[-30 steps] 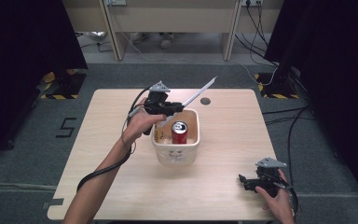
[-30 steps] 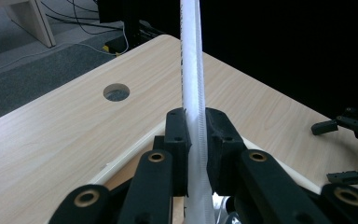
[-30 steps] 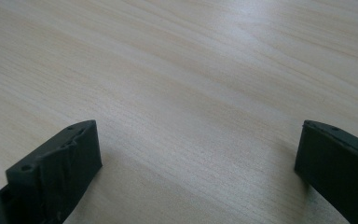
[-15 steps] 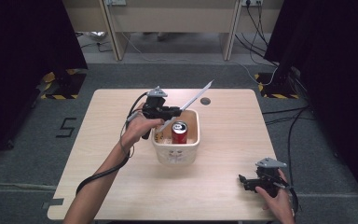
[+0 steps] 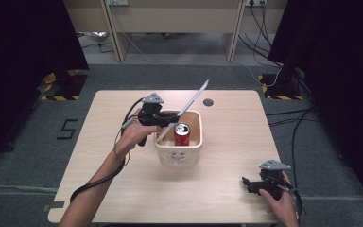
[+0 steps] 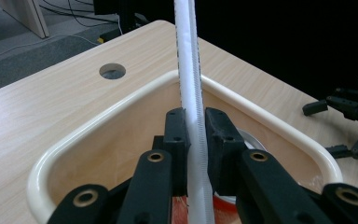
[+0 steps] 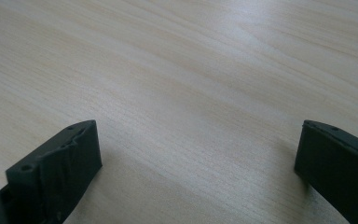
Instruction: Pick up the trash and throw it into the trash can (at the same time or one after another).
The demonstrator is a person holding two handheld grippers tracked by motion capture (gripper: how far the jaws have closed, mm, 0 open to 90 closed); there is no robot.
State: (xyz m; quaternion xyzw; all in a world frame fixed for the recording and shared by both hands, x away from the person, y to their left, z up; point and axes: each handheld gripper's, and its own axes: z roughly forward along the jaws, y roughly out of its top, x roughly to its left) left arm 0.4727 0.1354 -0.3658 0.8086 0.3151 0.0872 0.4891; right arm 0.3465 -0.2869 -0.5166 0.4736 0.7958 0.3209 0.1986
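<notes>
where left gripper clamps one white strip: one can, one tub.

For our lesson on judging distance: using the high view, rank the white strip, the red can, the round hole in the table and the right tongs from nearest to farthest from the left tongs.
1. White strip: clamped in the left tongs.
2. Red can: inside the cream basket, just beside them.
3. Round hole: on the table beyond the basket.
4. Right tongs: at the table's near right corner.
</notes>
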